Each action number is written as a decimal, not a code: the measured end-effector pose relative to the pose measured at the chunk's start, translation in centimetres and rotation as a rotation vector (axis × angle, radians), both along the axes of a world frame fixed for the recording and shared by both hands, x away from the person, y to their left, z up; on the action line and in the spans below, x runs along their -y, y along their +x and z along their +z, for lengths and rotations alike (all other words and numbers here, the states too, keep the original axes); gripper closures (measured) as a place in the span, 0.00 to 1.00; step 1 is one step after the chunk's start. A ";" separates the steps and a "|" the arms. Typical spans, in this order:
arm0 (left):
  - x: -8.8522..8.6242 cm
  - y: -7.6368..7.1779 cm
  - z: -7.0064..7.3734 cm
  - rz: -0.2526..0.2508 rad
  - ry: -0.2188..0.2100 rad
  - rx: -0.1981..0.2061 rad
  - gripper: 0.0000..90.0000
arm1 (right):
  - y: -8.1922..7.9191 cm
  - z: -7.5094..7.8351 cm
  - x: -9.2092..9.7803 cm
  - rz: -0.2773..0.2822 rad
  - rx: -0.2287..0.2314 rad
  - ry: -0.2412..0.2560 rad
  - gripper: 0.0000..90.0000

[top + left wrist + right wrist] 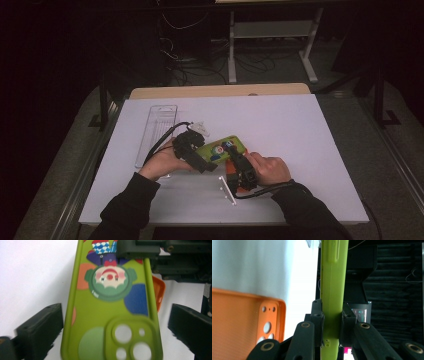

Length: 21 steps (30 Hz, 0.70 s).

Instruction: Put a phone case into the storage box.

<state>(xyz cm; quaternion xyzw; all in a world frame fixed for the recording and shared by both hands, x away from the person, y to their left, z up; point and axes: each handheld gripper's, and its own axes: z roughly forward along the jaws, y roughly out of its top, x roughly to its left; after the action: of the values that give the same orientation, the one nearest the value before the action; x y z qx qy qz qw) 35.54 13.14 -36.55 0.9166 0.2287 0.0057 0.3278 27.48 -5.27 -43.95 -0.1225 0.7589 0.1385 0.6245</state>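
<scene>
A lime-green phone case (pixel 220 147) printed with a clown is held above the white table. My right gripper (pixel 232 150) is shut on one end of it. In the right gripper view the green case (pixel 334 277) stands edge-on, pinched between the right gripper (pixel 332 322) jaws. In the left gripper view the green case (pixel 105 302) lies back side up, camera cut-outs nearest. My left gripper (pixel 115 322) is open, with a jaw on either side of the case. In the high view the left gripper (pixel 202 156) sits at the case's left end. An orange phone case (pixel 231 176) lies under my right hand.
A clear plastic tray (pixel 156 131) lies at the table's left, beyond my left hand. A thin white strip (pixel 227 190) rests near the front edge. The white tabletop (pixel 300 140) stretches bare to the right. The orange case (pixel 237 322) lies flat, close beside the right gripper's jaws.
</scene>
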 end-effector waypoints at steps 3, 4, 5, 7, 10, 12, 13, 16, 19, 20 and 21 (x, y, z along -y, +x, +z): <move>-0.6 0.1 0.3 0.006 -0.014 0.007 0.00 | 0.3 0.1 0.6 -0.023 -0.015 0.014 0.84; -1.0 0.2 0.5 0.007 -0.013 0.008 0.00 | 0.4 0.2 0.8 -0.025 -0.011 0.010 0.84; -1.1 0.2 0.6 0.013 -0.017 0.009 0.00 | 0.6 0.3 1.0 -0.035 -0.015 0.015 0.84; -1.5 0.1 0.7 0.033 -0.038 0.010 0.00 | 0.8 0.4 1.4 -0.051 -0.029 0.026 0.84; -2.0 0.2 0.8 0.025 -0.030 0.020 0.00 | 1.2 0.6 2.1 -0.071 -0.046 0.044 0.84; -2.3 0.3 0.8 0.013 -0.019 0.026 0.00 | 1.4 0.7 2.5 -0.088 -0.065 0.038 0.84; -2.3 0.3 0.8 0.016 -0.019 0.028 0.00 | 1.5 0.8 2.7 -0.099 -0.069 0.048 0.84; -2.4 0.2 0.6 0.012 -0.019 0.037 0.00 | 1.7 1.0 3.2 -0.114 -0.085 0.082 0.84; -2.4 0.2 0.5 0.000 -0.004 0.038 0.00 | 2.0 1.4 3.7 -0.126 -0.114 0.118 0.84; -2.3 0.1 0.4 0.009 -0.014 0.040 0.00 | 2.0 1.4 3.8 -0.131 -0.118 0.122 0.84; -2.3 0.1 0.3 0.014 -0.012 0.044 0.00 | 2.0 1.5 3.9 -0.136 -0.137 0.130 0.84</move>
<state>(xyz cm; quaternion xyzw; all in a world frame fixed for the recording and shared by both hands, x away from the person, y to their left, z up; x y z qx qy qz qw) 35.65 15.45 -36.21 0.9128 0.2277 0.0268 0.3380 29.52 -9.14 -42.47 -0.0202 0.7957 0.1528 0.5857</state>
